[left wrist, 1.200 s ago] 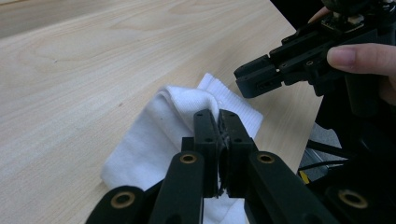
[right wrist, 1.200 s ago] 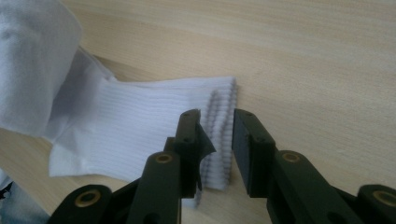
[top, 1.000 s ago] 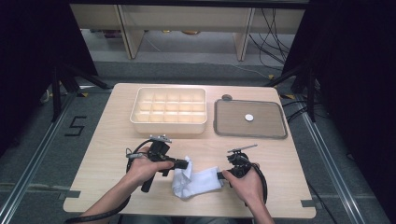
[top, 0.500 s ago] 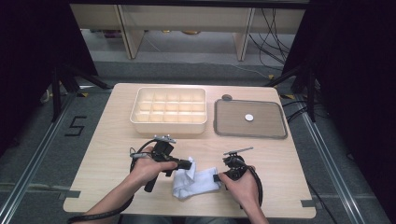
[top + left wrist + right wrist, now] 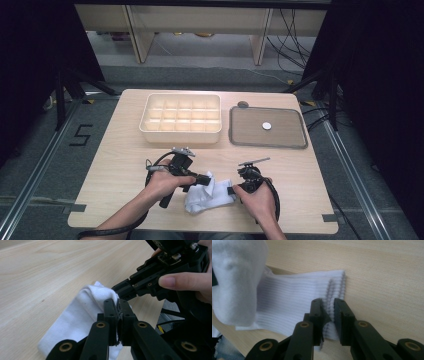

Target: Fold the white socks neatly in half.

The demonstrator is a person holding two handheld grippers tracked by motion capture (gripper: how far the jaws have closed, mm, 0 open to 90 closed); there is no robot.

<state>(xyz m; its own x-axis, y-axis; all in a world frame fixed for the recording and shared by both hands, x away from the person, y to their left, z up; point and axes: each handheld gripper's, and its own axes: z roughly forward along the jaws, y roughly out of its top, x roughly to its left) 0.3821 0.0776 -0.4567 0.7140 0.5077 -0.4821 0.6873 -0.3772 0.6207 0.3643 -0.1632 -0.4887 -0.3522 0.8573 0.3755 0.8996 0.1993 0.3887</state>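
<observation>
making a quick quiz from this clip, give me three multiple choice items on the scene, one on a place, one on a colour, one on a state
1. Where does the white sock lie?
A. in the compartment box
B. on the table's near edge between the grippers
C. on the grey tray

2. What colour is the compartment box?
A. cream
B. blue
C. black

3. How is the left gripper?
A. wide open
B. lying unused
C. shut on the sock

Answers: 1 B, the high view shows it on the wooden table. 2 A, pale cream walls. 3 C, its jaws pinch white fabric.
</observation>
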